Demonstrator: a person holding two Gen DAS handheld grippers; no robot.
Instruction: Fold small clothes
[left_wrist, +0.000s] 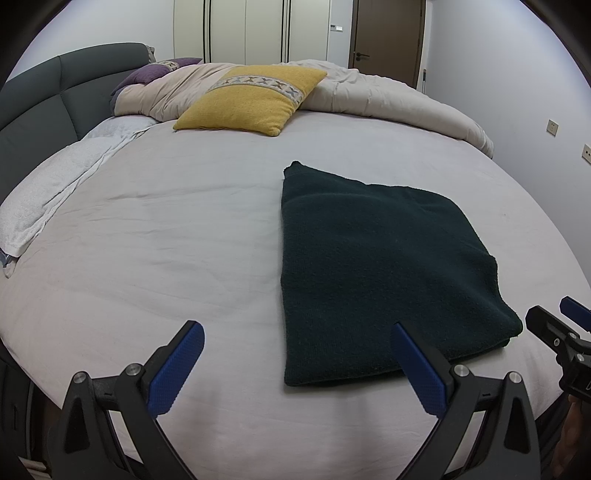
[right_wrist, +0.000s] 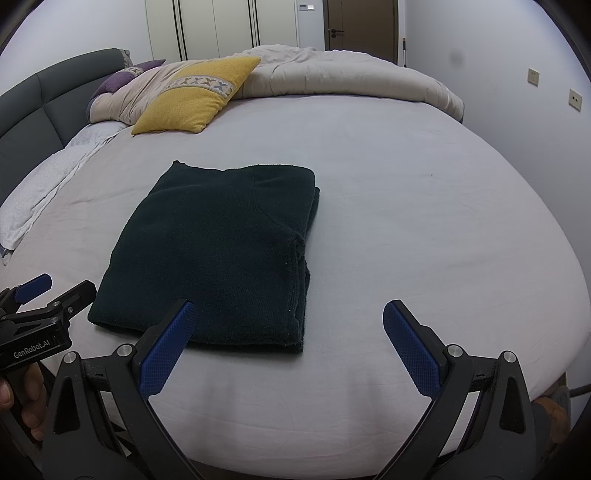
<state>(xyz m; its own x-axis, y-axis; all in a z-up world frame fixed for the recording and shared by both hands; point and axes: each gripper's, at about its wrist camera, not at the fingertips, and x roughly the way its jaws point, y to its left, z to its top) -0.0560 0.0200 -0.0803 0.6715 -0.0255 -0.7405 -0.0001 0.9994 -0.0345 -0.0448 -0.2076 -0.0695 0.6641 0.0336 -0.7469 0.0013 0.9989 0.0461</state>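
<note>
**Folded dark garment lies on the bed between two empty grippers**

Nearest the left wrist camera, the left gripper (left_wrist: 297, 334) hangs low over the near edge of the bed, its jaws spread wide and holding nothing. Its blue fingertips (left_wrist: 177, 369) bracket bare sheet on one side and the near edge of the dark green knit garment (left_wrist: 376, 266) on the other; whether the right-hand pad touches the cloth cannot be told. The garment lies folded into a flat rectangle on the pale bedsheet (left_wrist: 166, 229), toward the right of this view. At the far right edge part of the right gripper (left_wrist: 554, 325) shows, just beside the garment's near corner. Farther back sit a yellow cushion (left_wrist: 255, 99), a purple pillow (left_wrist: 155, 72) against the dark grey headboard (left_wrist: 40, 99), a bunched beige duvet (left_wrist: 388, 96) and a white towel (left_wrist: 51, 184) along the left side. A brown door (left_wrist: 388, 37) stands behind.

Seen from the right wrist camera, the right gripper (right_wrist: 286, 314) also stands wide open and empty, one blue pad over the garment's near edge. The garment (right_wrist: 218, 251) lies left of centre, its stacked layers showing along its right side. The left gripper (right_wrist: 55, 291) appears at the left edge, near the garment's near-left corner, with a hand (right_wrist: 22, 398) around its handle.
</note>
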